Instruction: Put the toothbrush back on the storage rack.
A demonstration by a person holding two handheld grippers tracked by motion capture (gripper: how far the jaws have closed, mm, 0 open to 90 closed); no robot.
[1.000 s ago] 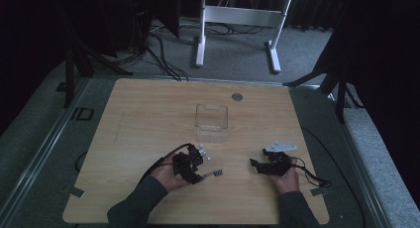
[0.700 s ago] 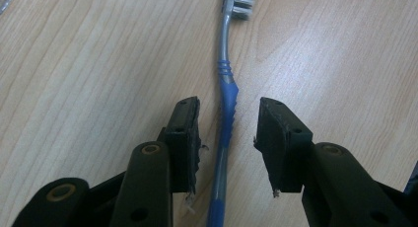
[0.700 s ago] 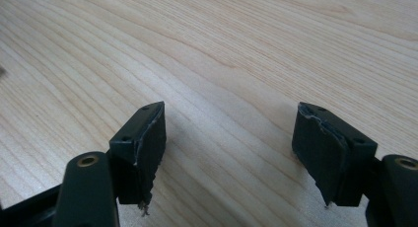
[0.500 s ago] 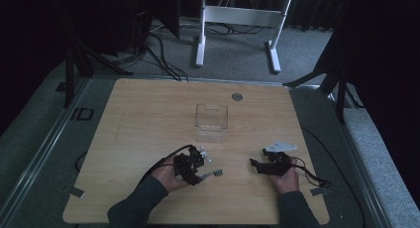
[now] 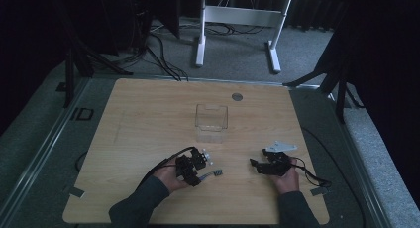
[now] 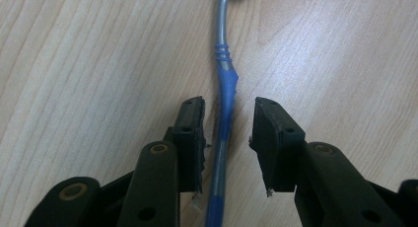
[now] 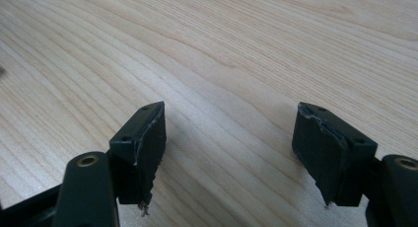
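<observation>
A toothbrush (image 6: 227,89) with a grey and blue handle lies flat on the wooden table (image 5: 148,119). Its handle runs between the two jaws of my left gripper (image 6: 229,108). The jaws stand open, with a small gap to the handle on each side. In the high view the toothbrush (image 5: 210,174) lies just right of the left gripper (image 5: 195,163), near the table's front. My right gripper (image 5: 257,164) rests farther right, open wide over bare wood (image 7: 229,113), with nothing between its jaws.
A clear plastic box (image 5: 211,118) stands at the table's middle, beyond both grippers. A small grey round disc (image 5: 237,96) sits near the far edge. Cables trail from both grippers over the near part of the table.
The left gripper has shifted slightly toward the near edge and the toothbrush. The right gripper has stayed put.
</observation>
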